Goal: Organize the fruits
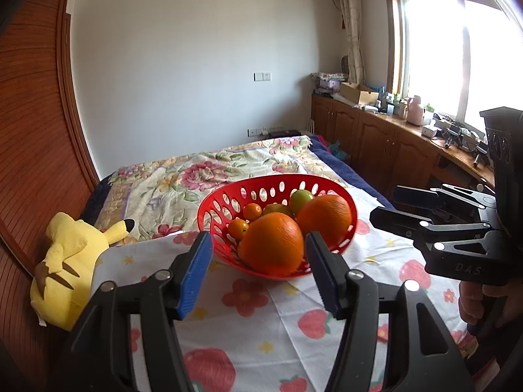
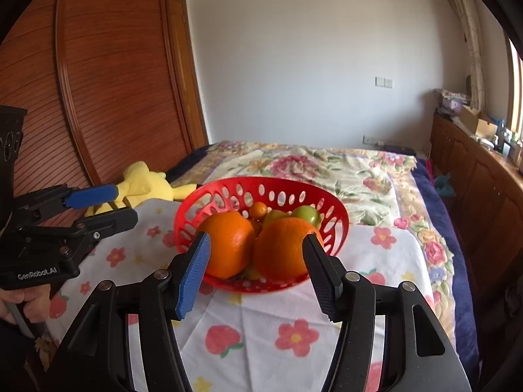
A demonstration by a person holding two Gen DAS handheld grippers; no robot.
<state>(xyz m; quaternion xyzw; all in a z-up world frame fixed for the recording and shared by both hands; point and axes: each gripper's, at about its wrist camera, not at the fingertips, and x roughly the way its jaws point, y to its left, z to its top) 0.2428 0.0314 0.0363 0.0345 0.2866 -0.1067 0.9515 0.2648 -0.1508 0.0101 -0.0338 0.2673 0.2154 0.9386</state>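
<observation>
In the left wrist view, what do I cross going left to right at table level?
Yellow plush toy → red basket of fruit, open left gripper framing it → right gripper, open, at the right edge.

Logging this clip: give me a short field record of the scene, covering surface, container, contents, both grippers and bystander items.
surface: white strawberry-print cloth spread over a floral bedspread
container: red perforated basket, upright on the cloth
contents: two large oranges at the front; behind them two small orange fruits and green fruits
left gripper: open, empty, short of the basket
right gripper: open, empty, short of the basket
bystander: yellow plush toy left of the cloth
</observation>
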